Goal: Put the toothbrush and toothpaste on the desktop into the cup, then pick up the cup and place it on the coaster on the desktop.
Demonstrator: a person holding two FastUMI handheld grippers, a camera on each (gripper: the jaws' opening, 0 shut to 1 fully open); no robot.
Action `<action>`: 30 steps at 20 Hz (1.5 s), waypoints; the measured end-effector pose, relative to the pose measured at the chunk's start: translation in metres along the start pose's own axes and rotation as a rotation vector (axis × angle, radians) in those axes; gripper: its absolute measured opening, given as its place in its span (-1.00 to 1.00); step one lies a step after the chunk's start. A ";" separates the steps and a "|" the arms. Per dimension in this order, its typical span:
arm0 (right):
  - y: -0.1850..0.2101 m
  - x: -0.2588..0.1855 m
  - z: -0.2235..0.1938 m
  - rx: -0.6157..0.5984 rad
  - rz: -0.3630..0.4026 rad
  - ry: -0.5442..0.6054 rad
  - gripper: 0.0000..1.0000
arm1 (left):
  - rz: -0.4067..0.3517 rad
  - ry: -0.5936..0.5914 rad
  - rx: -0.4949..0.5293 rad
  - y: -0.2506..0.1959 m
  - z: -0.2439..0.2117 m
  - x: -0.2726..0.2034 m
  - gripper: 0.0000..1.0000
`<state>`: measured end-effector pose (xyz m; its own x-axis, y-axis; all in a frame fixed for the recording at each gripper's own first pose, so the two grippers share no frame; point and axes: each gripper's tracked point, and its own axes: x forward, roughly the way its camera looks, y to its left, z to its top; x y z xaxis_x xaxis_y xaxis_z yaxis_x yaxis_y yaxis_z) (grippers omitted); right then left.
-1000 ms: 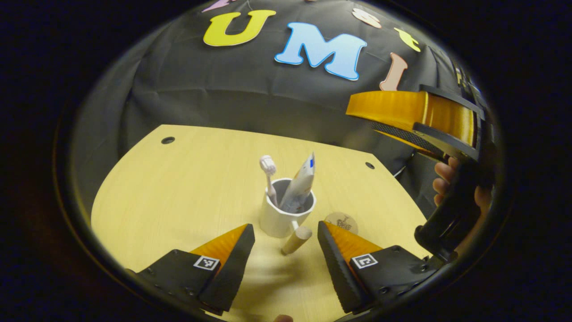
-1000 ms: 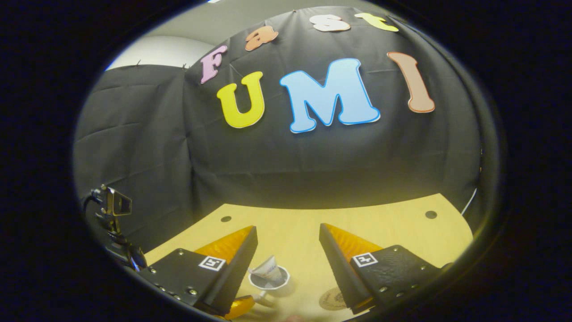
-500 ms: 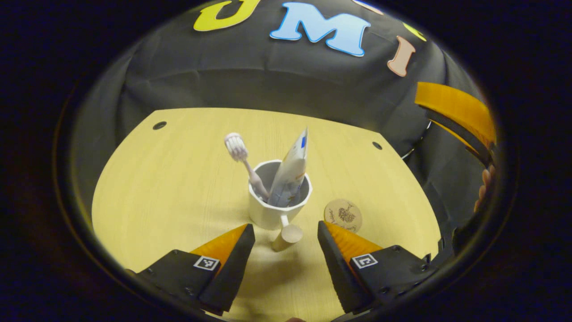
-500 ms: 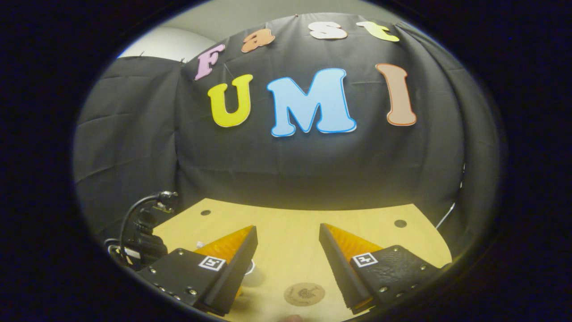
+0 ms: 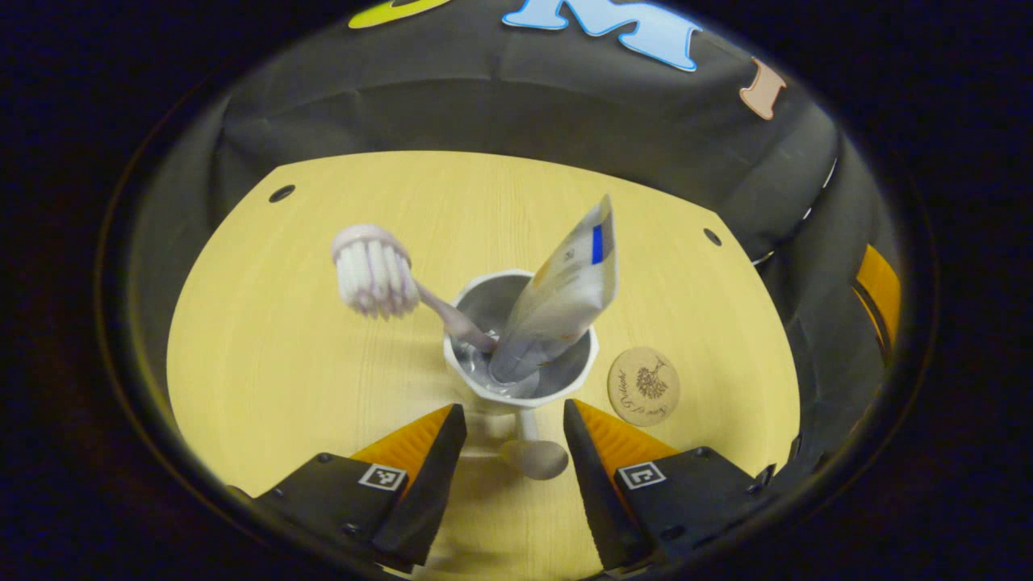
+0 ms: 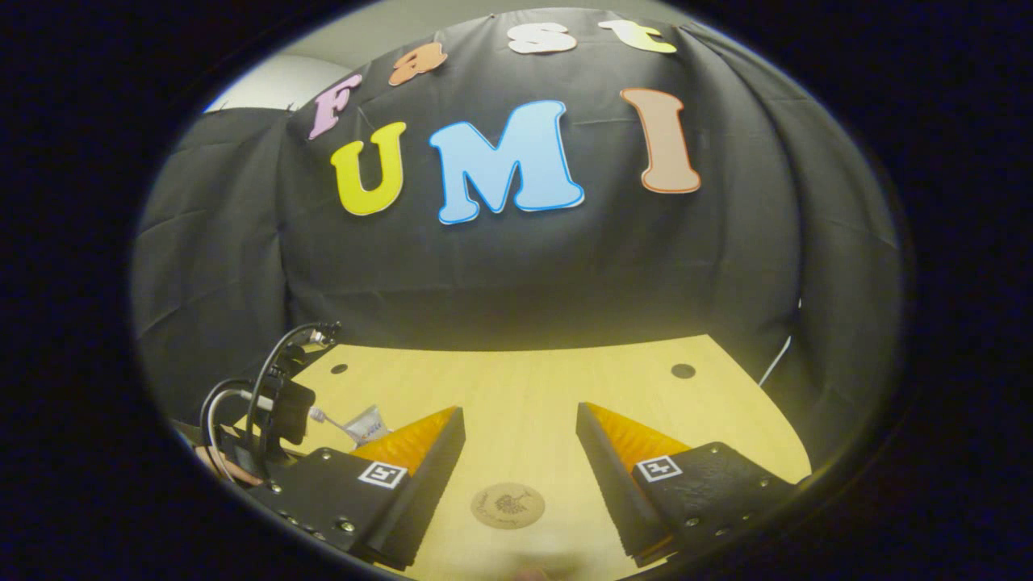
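Loading looked done: toothbrush [image 5: 373, 278] and toothpaste tube [image 5: 561, 298] both stood in the white cup [image 5: 520, 379] at frame centre. Left gripper [image 5: 508, 452] was wide open, its fingers flanking the cup handle [image 5: 534, 456] at bottom centre, gripping nothing. Next up, I'd guess: close on it, lift toward the coaster [image 5: 643, 386] just right. Right gripper [image 6: 520, 452] hung open, empty.

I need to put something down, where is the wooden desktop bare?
Bare: the light wooden desktop left of the white cup, and beyond it toward the wall. Crowded: cup, round wooden coaster and left gripper.
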<state>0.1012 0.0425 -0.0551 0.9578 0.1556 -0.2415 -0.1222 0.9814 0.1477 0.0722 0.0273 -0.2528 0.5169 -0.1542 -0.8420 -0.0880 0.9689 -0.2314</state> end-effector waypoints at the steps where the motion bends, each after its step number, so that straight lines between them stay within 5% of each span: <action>1: -0.003 -0.001 -0.002 0.011 -0.006 0.006 0.76 | 0.002 0.013 -0.006 0.000 0.000 0.004 0.60; 2: -0.007 -0.002 -0.003 0.020 -0.011 0.011 0.76 | 0.009 0.022 -0.008 0.001 0.000 0.006 0.35; 7: -0.020 -0.005 -0.006 0.044 -0.032 0.024 0.75 | 0.044 0.067 0.003 0.001 -0.008 0.007 0.21; 8: -0.022 -0.006 -0.006 0.047 -0.033 0.024 0.76 | 0.047 0.069 0.018 0.000 -0.009 0.008 -0.17; 12: -0.026 -0.009 -0.007 0.049 -0.043 0.026 0.76 | 0.092 0.063 0.076 0.002 -0.010 0.011 -0.36; 20: -0.038 -0.017 -0.009 0.076 -0.067 0.027 0.75 | 0.042 0.025 0.076 -0.016 -0.002 -0.002 -0.36; 24: -0.042 -0.022 -0.009 0.083 -0.073 0.023 0.75 | 0.022 -0.017 0.177 -0.049 0.004 -0.007 -0.37; 30: -0.058 -0.032 -0.011 0.095 -0.102 0.015 0.75 | -0.031 -0.022 0.176 -0.092 0.004 0.001 -0.52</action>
<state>0.0748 -0.0187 -0.0663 0.9600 0.0581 -0.2741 0.0014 0.9773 0.2120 0.0837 -0.0610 -0.2303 0.5355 -0.1822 -0.8246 0.0774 0.9829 -0.1669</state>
